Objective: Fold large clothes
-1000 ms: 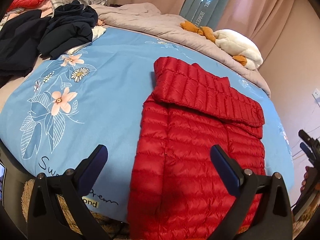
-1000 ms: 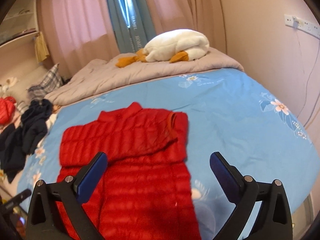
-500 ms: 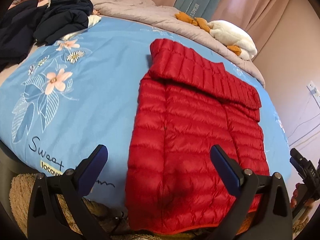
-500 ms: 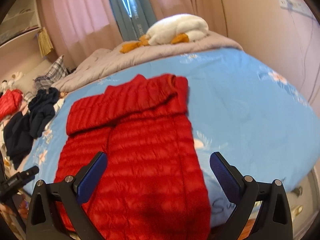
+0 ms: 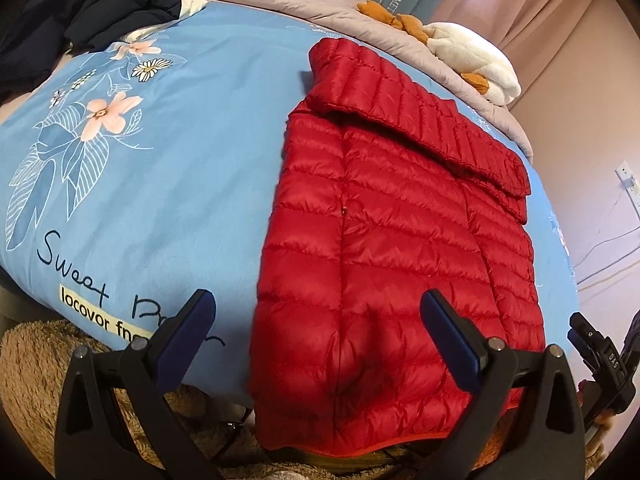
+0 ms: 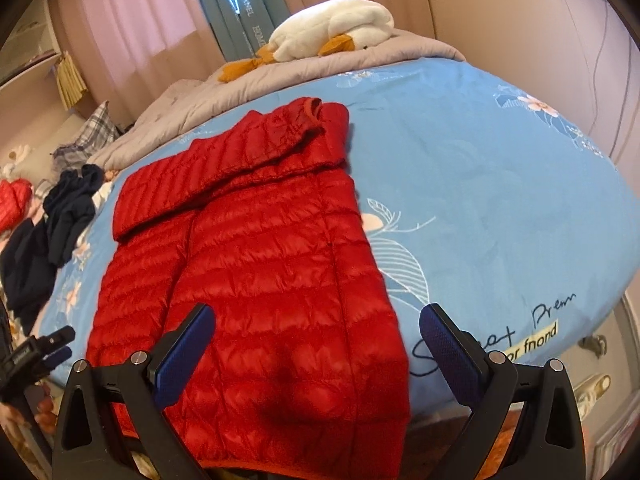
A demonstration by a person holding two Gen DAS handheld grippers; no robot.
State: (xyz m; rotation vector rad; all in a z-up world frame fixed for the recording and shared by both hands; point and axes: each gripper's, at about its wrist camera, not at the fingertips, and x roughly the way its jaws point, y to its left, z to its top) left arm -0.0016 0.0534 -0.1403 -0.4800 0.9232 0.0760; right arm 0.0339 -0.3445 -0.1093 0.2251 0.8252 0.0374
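While both claws, left (image 5: pixel 318 332) and right (image 6: pixel 316 342), hover wide open and empty, the red down jacket (image 5: pixel 400 248) on the bed (image 5: pixel 180 168) looks light, puffy, slippery; its hem corners seem best to pinch.

A white plush duck (image 6: pixel 332 28) lies on the grey quilt (image 6: pixel 280 76) — dark clothes (image 5: pixel 100 4) heaped nearby.

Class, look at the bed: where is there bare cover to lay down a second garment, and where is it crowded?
Free: the blue cover right of the red jacket, and the strip between the jacket and the dark clothes. Crowded: those clothes, and the far end with the grey quilt and white plush toy.
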